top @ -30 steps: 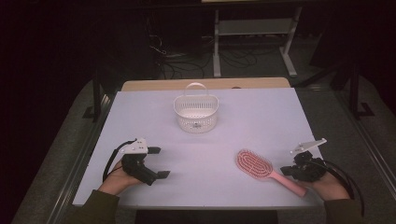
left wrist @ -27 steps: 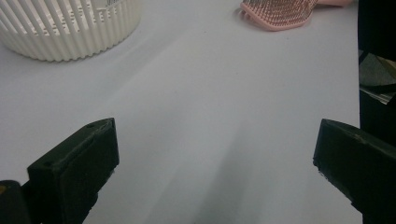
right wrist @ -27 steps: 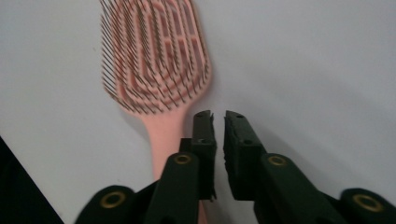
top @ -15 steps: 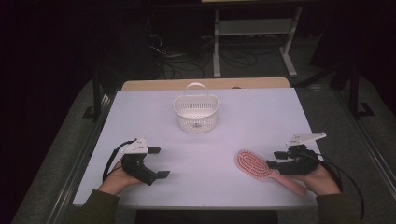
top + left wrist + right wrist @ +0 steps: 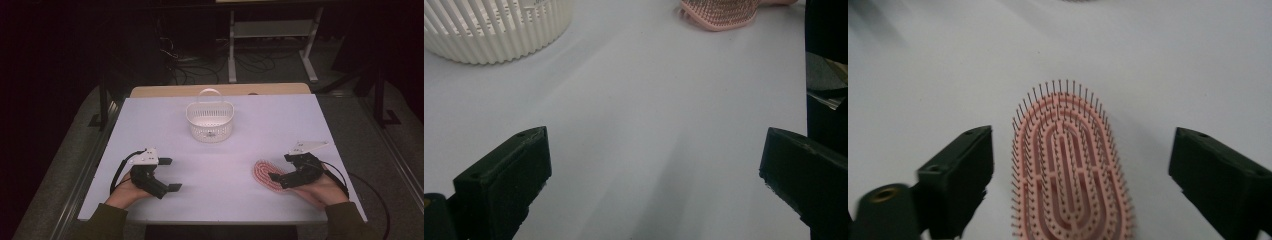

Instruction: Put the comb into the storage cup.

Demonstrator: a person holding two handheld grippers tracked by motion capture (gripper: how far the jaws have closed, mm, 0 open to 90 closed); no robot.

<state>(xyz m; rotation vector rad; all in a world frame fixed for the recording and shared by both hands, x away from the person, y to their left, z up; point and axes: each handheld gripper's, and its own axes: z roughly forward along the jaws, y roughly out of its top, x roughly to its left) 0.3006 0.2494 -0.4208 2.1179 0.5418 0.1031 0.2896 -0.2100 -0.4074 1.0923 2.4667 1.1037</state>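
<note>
My right tool [image 5: 1080,175], jaws just opened wide, straddles the pink hairbrush [image 5: 1070,170], seemingly untouched on the table [image 5: 240,130]; my left tool [image 5: 167,175] rests open, empty.

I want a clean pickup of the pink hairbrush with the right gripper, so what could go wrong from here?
The right gripper has just been opening and straddles the hairbrush over its bristled head without touching it. Closing there could let the jaws slide on the bristles or bend them. The brush lies flat on the table, so low jaws might scrape the surface. The basket stands well away, so a weak grip might drop the brush on the way.
</note>
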